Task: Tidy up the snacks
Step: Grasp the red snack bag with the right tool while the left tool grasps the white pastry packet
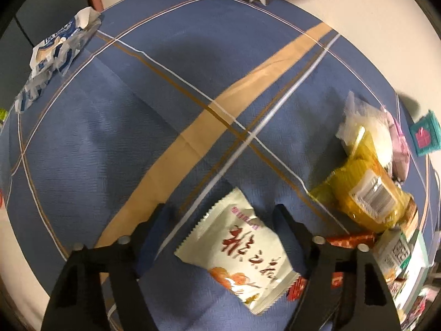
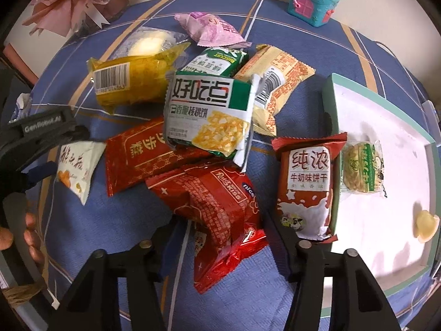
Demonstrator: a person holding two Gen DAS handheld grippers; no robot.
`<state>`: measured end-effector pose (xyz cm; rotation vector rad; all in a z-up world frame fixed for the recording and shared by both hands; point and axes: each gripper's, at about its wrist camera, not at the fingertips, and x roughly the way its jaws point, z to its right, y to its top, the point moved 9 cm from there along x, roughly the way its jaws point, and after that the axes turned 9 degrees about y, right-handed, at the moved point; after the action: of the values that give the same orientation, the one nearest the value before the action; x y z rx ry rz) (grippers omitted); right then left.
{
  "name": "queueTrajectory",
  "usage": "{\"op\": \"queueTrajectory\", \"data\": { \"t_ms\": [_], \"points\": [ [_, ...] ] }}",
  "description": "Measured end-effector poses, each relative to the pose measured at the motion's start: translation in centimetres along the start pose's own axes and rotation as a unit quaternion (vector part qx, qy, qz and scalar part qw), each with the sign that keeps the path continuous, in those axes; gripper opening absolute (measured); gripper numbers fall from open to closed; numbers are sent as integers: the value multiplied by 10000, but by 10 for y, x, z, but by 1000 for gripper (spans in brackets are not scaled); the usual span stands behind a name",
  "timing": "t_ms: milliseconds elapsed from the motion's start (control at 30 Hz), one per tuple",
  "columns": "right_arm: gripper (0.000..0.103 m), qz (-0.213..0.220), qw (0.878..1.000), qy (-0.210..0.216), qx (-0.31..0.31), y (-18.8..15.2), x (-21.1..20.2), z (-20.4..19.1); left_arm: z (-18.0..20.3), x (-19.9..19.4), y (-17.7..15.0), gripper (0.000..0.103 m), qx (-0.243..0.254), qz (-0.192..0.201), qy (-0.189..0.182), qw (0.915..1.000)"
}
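With your left gripper spread around the cream packet at 6 o'clock on the blue cloth, centre the packet before pinching; your right gripper, also spread, straddles the red packet beside the tray.

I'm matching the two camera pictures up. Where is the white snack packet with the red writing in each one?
Left wrist: white packet sits low centre, between the open left claw fingers.
Right wrist: same packet lies at the left edge, beside that claw.
Shared landmark: the yellow packet with the barcode.
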<state>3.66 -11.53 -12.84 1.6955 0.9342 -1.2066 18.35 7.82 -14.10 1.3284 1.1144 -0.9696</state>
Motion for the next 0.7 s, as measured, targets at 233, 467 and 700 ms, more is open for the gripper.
{"op": "queueTrajectory", "data": {
  "t_ms": [233,467,700],
  "points": [
    [52,-8,10000,79,-12,-1,-3,1,22,-7,-10,40,423,-25,-263,9988],
    [49,113,9997,200,57,3,-19,3,44,-22,-14,29,714,54,-488,9962],
    [48,419,9986,312,107,12,-48,11,51,-51,-3,13,723,282,-725,9943]
  ]
}}
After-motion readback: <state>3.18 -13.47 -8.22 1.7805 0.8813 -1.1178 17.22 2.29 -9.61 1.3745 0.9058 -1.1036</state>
